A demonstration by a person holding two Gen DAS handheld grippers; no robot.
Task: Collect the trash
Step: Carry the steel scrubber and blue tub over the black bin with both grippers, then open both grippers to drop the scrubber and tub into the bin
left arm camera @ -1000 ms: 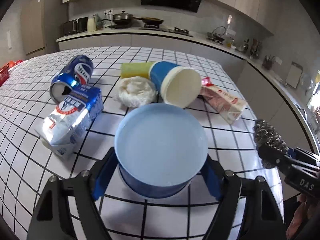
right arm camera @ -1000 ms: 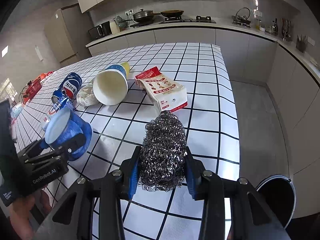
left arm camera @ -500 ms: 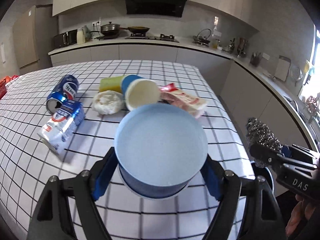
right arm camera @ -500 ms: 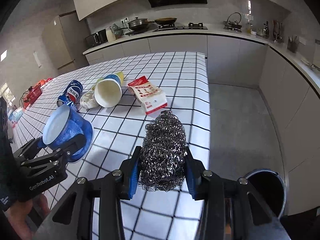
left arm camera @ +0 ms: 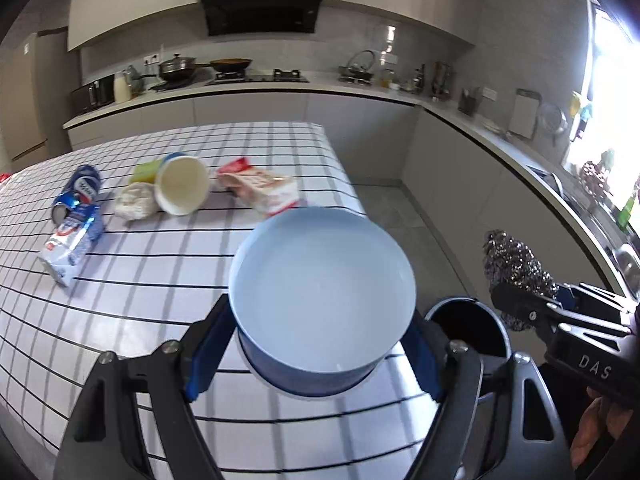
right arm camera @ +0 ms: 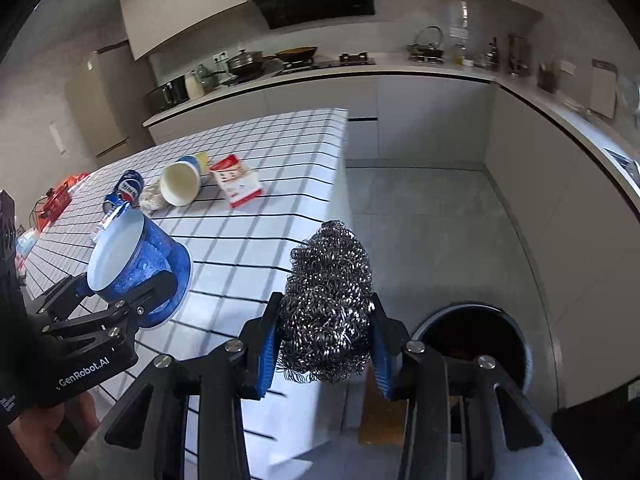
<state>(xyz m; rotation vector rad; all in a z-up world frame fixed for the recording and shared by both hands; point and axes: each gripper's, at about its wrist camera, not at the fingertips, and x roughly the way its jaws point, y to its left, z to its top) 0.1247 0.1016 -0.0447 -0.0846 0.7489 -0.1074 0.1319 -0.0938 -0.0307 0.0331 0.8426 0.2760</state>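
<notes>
Both grippers are loaded and up off the table. The left gripper point(left arm camera: 316, 356) has its blue pads clamped on the sides of a blue cup point(left arm camera: 322, 300), held with the pale bottom facing the camera and the wider rim end toward the hand. In the right wrist view the same cup point(right arm camera: 138, 268) sits at about 9 o'clock, tilted, clear of the checked table point(right arm camera: 256, 216).

The right gripper point(right arm camera: 325, 344) is squeezed onto a steel wool scrubber point(right arm camera: 326, 304), the ball bulging up above the pads. From the left camera that scrubber point(left arm camera: 516, 272) is out at 3 o'clock, over the floor past the table edge.

The trash bin point(right arm camera: 472, 344) is on the grey floor beside the table's corner, at roughly 4 o'clock from the scrubber in the right view. Dark inside, maybe something reddish in there, hard to say. In the left view the bin point(left arm camera: 466, 328) peeks out just right of the cup.

Still lying on the table, all bunched near the far side: a blue soda can point(left arm camera: 82, 190), a milk carton point(left arm camera: 70, 246), a crumpled white wad point(left arm camera: 134, 200), a tipped paper cup point(left arm camera: 182, 188) with a yellow sponge point(left arm camera: 146, 172) behind it, and a red-and-white snack bag point(left arm camera: 262, 188) at the cup's 3 o'clock.
</notes>
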